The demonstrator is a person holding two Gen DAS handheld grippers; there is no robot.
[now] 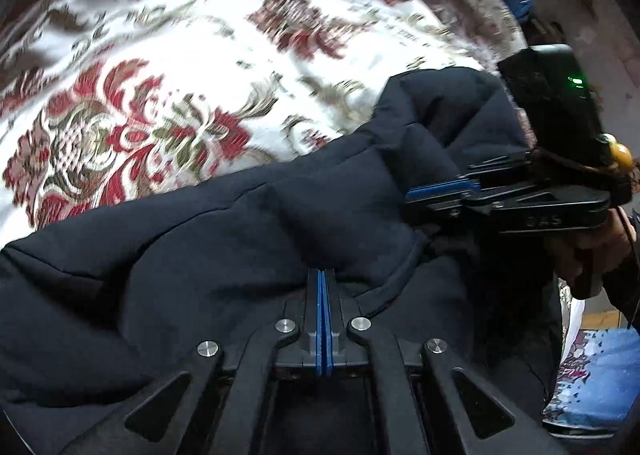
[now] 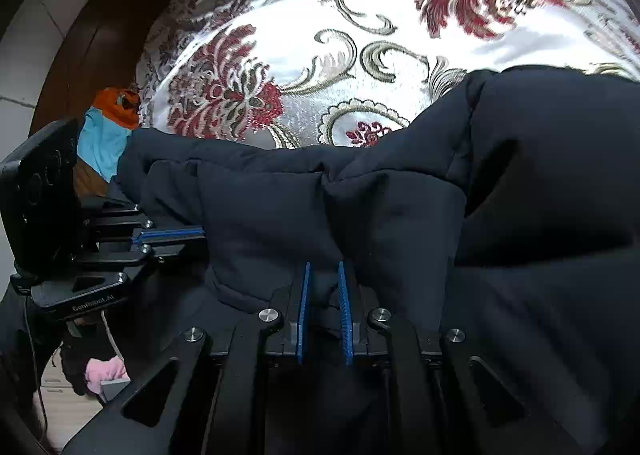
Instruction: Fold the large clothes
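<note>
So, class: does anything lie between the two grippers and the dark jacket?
Nothing visible does. The left gripper is shut on the jacket, and the right gripper pinches a fold of it, over the flowered bedspread.

The left gripper [image 1: 323, 275] points steeply down, its blue-lined fingers [image 1: 319, 309] pressed together on a thin fold of the dark jacket [image 1: 180, 255]. The right gripper [image 2: 324, 269] also tilts down, its fingers [image 2: 305, 311] slightly apart, pinching a thicker bunch of jacket. A hand [image 1: 600, 251] grips its handle.
</note>
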